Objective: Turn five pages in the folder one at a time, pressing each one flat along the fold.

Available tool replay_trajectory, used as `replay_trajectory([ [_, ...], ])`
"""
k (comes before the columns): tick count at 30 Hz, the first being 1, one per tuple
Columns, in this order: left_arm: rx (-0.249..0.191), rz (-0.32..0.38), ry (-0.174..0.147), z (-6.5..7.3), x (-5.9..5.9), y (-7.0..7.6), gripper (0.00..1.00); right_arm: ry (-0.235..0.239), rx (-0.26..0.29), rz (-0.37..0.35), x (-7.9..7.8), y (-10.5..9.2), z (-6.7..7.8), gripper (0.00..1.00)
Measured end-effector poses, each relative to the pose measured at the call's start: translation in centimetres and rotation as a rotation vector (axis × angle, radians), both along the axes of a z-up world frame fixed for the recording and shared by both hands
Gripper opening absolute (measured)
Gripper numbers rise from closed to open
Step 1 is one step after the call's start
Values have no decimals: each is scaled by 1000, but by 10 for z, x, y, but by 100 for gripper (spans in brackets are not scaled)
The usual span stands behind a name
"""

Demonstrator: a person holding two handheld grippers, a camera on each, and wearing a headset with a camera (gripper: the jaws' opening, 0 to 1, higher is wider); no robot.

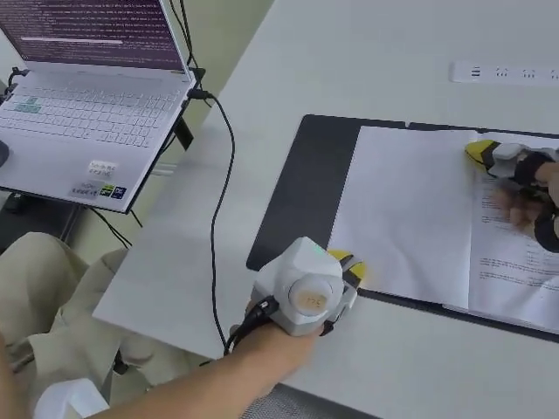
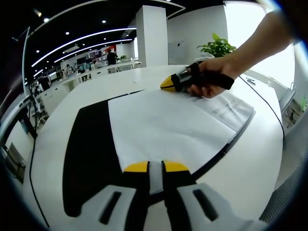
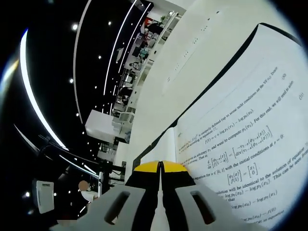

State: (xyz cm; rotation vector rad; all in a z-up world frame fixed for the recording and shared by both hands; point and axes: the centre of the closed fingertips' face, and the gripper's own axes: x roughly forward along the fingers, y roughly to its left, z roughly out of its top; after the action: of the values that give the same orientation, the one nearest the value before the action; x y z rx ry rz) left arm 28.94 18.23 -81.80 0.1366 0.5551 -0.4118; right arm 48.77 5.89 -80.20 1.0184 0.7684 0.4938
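A black folder (image 1: 297, 192) lies open on the white table. A blank turned page (image 1: 402, 209) covers its left half and a printed page (image 1: 515, 253) lies on the right. My left gripper (image 1: 349, 266) is at the blank page's near edge (image 2: 163, 125), over the folder (image 2: 91, 144); its jaws (image 2: 155, 167) stand a narrow gap apart with nothing clearly held. My right gripper (image 1: 478, 153), also seen from the left one (image 2: 168, 83), is shut (image 3: 160, 166), its tip resting by the fold near the top of the printed page (image 3: 240, 144).
An open laptop (image 1: 79, 87) stands on a stand at the far left, with a black cable (image 1: 225, 201) trailing over the table's left edge. A white power strip (image 1: 502, 72) lies beyond the folder. Bare table runs in front of the folder.
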Motion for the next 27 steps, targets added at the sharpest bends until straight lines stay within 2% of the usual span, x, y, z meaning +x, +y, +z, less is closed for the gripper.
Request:
replay_trajectory([
  [13,-1,0,1,-1,0,0,8,16,24,48,-33,1,2,0],
  [27,2,-5,2,-1,1,0,8,37,62,88,-60,1,1,0],
])
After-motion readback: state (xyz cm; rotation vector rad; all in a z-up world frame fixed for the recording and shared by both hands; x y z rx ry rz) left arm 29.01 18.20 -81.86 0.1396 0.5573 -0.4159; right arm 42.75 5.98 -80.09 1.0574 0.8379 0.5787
